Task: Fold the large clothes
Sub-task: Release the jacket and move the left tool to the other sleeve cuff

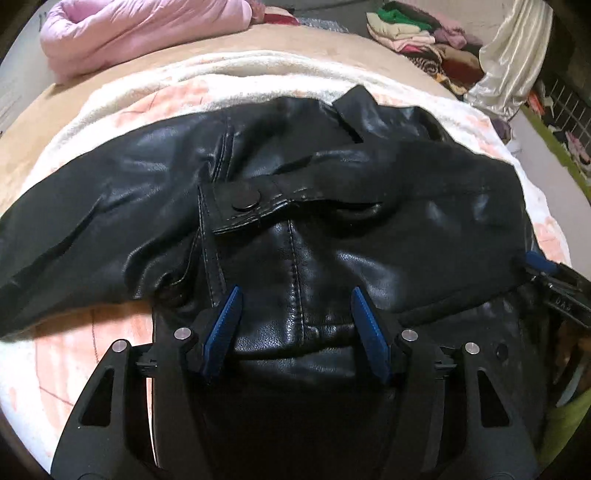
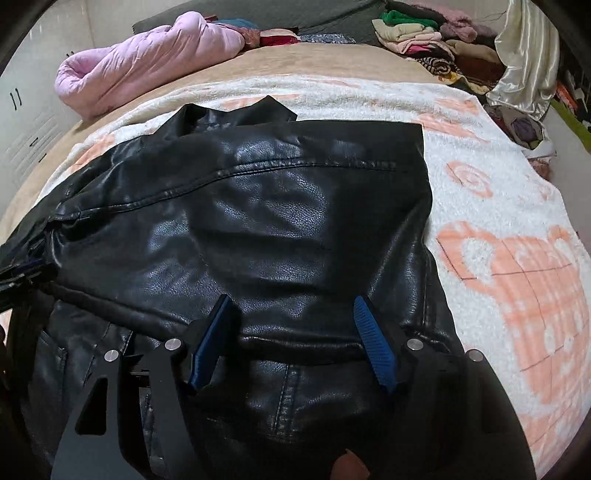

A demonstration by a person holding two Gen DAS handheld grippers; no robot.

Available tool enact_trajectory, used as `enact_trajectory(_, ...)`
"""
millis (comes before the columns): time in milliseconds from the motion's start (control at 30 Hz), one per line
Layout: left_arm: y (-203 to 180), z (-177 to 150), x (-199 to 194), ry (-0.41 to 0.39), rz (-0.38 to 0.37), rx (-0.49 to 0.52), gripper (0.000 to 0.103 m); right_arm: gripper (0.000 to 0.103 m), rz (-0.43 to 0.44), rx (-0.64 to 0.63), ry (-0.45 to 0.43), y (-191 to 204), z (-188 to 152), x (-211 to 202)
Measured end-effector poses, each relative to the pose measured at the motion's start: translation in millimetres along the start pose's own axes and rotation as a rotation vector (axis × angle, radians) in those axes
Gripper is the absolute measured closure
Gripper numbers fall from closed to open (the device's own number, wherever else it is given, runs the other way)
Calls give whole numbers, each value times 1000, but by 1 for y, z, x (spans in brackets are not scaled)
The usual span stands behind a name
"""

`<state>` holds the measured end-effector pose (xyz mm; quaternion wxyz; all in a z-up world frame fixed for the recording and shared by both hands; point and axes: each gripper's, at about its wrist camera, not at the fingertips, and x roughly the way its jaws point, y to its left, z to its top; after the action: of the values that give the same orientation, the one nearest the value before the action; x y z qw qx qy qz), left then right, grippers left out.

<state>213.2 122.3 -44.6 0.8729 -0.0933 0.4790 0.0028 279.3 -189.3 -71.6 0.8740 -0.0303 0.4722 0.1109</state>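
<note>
Left hand-held gripper: jaws spread, empty, poised over the snap-tab sleeve, likely to pinch it. Black leather jacket lies mid-bed on the fleece blanket, partly folded. Right hand-held gripper: also spread, empty, above the folded panel's lower edge.

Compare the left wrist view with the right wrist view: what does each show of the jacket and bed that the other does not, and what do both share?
Only the left wrist view shows the snap tab and the open left gripper.

Only the right wrist view shows the jacket's straight folded edge, the open right gripper and the cupboard doors.

Both share the black jacket on the white-and-orange blanket, the pink quilt and the clothes pile.
</note>
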Motion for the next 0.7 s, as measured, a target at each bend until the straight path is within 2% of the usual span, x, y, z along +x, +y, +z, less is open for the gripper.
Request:
enact_trajectory(33, 2, 1, -6, -10, -8, -5, 49, 32, 1, -1, -19, 2, 1, -7)
enact_trajectory(67, 2, 3, -13, -29, -15, -7, 42, 30, 18, 5, -37, 3, 2, -13)
enact_trajectory(133, 3, 3, -28, -66, -15, -12, 32, 18, 52, 21, -59, 5, 3, -22)
enact_trajectory(233, 6, 3, -42, -95, -4, -16, 25, 11, 81, 12, -92, 15, 3, -38)
enact_trajectory(267, 8, 2, -47, -100, 2, -22, 15, 8, 88, 1, -102, 20, 3, -43)
enact_trajectory(300, 9, 0, -51, -103, 7, -28, 10, 6, 86, -5, -109, 24, 3, -46)
enact_trajectory(700, 29, -9, -80, -147, 69, -74, 9, 4, 128, -89, -201, 79, 11, -87)
